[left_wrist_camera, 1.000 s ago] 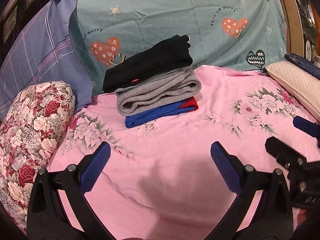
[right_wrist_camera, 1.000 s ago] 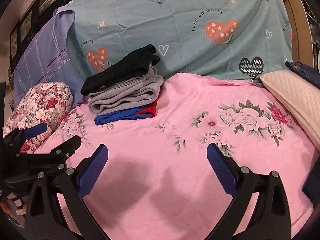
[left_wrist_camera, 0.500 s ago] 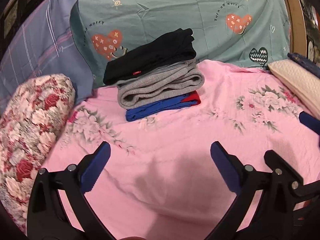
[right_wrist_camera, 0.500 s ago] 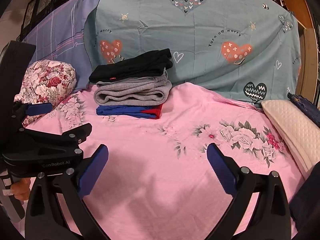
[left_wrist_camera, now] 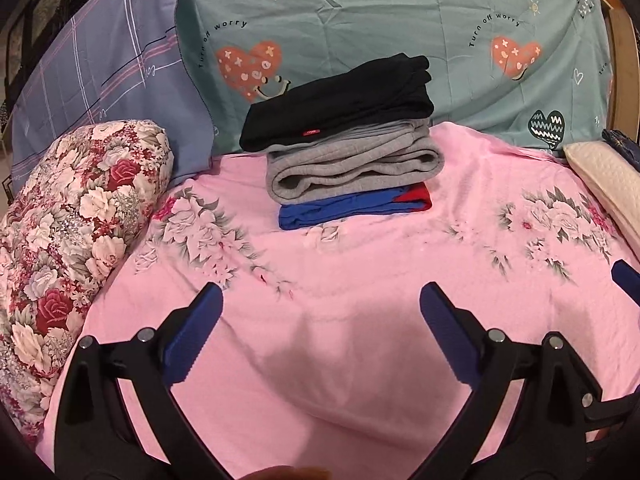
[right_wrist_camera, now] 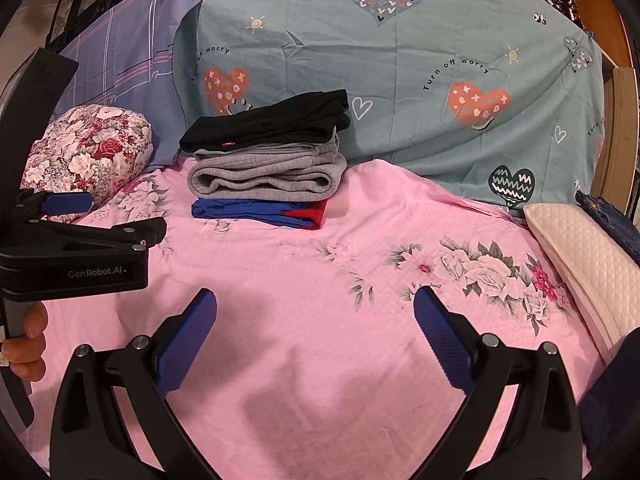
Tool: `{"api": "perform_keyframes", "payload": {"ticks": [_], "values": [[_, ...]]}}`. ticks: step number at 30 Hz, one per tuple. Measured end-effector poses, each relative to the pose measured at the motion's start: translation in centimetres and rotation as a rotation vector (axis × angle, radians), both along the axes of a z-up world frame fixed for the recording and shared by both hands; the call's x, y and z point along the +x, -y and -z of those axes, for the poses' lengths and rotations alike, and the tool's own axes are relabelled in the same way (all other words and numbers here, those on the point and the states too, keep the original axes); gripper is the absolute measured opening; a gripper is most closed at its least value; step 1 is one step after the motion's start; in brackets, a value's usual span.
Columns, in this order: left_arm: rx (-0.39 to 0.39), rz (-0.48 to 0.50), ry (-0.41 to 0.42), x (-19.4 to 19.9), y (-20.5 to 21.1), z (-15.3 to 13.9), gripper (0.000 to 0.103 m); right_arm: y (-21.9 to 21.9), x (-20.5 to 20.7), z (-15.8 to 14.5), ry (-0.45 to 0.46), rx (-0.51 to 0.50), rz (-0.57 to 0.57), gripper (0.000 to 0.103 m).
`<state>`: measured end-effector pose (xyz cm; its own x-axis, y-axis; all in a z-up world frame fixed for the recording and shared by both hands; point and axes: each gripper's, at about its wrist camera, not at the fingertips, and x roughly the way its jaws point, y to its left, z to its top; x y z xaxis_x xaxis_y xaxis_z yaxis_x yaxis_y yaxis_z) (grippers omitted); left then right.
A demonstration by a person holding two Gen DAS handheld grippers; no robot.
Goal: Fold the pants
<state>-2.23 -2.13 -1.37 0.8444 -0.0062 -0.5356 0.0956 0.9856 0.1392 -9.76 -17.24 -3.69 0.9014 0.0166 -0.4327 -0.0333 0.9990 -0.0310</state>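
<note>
Both grippers [left_wrist_camera: 320,312] [right_wrist_camera: 316,316] gape over the bedsheet [left_wrist_camera: 360,280], apparently empty.

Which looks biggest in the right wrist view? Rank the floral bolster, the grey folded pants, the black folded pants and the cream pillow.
1. cream pillow, nearer the camera
2. floral bolster
3. grey folded pants and black folded pants: too alike to rank.

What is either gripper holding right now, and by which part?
Nothing. The left gripper and right gripper are both open over the pink sheet; the folded stack lies untouched.
</note>
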Motion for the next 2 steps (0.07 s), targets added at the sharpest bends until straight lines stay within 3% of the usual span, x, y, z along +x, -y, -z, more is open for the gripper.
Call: {"api": "perform_keyframes", "payload": {"ticks": [2], "values": [[0.011,-0.01,0.007,-0.07,0.01,0.02,0.1,-0.01,-0.01,0.01,0.001,0.0,0.001,0.099]]}}
